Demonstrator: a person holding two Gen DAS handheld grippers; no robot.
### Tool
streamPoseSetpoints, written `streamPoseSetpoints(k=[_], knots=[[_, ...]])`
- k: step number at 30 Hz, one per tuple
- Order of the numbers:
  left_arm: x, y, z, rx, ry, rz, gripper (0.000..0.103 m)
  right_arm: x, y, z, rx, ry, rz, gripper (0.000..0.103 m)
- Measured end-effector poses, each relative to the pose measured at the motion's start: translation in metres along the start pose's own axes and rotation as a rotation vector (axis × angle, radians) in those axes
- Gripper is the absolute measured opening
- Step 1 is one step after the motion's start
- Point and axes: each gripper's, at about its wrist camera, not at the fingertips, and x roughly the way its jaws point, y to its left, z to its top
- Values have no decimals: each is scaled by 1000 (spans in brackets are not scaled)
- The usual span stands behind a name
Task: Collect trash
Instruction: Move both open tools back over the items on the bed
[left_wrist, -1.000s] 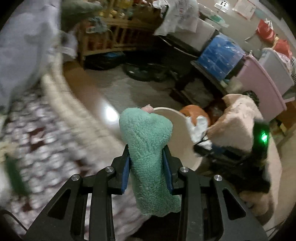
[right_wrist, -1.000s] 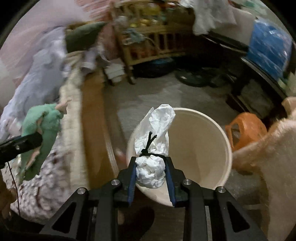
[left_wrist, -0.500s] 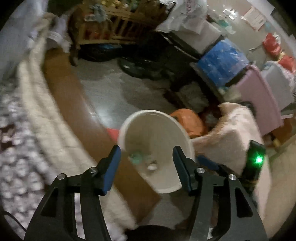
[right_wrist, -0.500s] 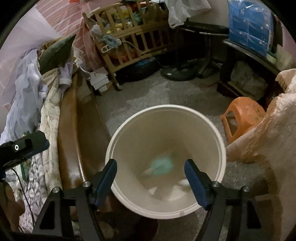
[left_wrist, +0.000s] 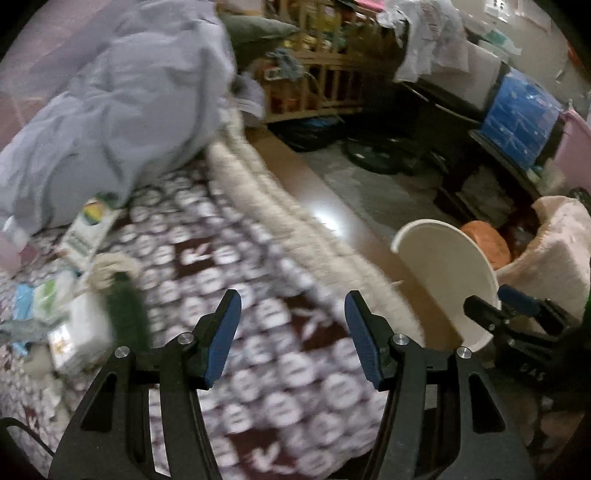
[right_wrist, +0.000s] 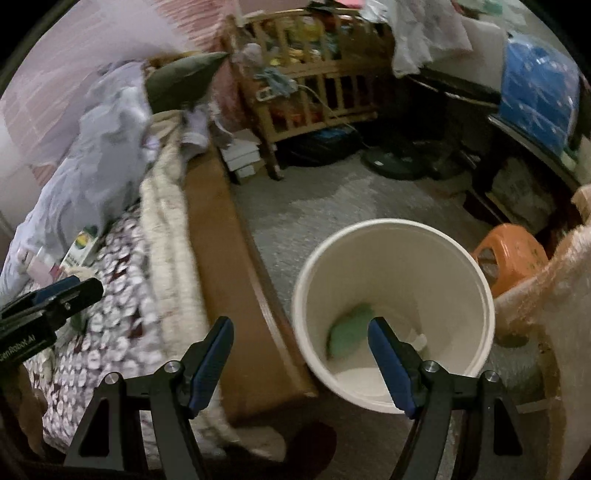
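Observation:
A white bucket (right_wrist: 476, 295) stands on the floor beside the bed; a green cloth (right_wrist: 347, 332) and a white scrap lie inside it. My right gripper (right_wrist: 301, 354) is open and empty above the bucket's left rim. My left gripper (left_wrist: 291, 332) is open and empty over the patterned bedspread (left_wrist: 258, 369). On the bed to its left lie a carton (left_wrist: 86, 232), a dark green item (left_wrist: 125, 314), a white box (left_wrist: 79, 332) and blurred wrappers (left_wrist: 33, 306). The bucket shows at the right of the left wrist view (left_wrist: 443, 254).
A heap of grey bedclothes (left_wrist: 110, 103) lies at the bed's far end. The brown wooden bed rail (right_wrist: 236, 288) runs between bed and bucket. An orange stool (right_wrist: 513, 258), a wooden crib (right_wrist: 314, 92), a beige fluffy cover (left_wrist: 554, 251) and shelves surround the floor.
Both grippers opened and dropped the green cloth and the tied white bag into the bucket. The left gripper then swung left over the bed; the right gripper shifted left of the bucket.

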Motion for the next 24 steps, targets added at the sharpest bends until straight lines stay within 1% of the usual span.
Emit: streamPoseSetpoints(k=[3, 11, 18, 24], knots=[[-14, 22, -13, -19, -17, 33, 57, -4, 23, -2, -28, -6, 5, 73], [-46, 74, -42, -76, -50, 118, 57, -7, 84, -9, -96, 3, 71, 73], [-65, 128, -73, -144, -50, 205, 57, 1, 145, -17, -189, 31, 140, 73], [-78, 186, -103, -239, -39, 263, 57, 16, 188, -24, -251, 58, 183, 73]])
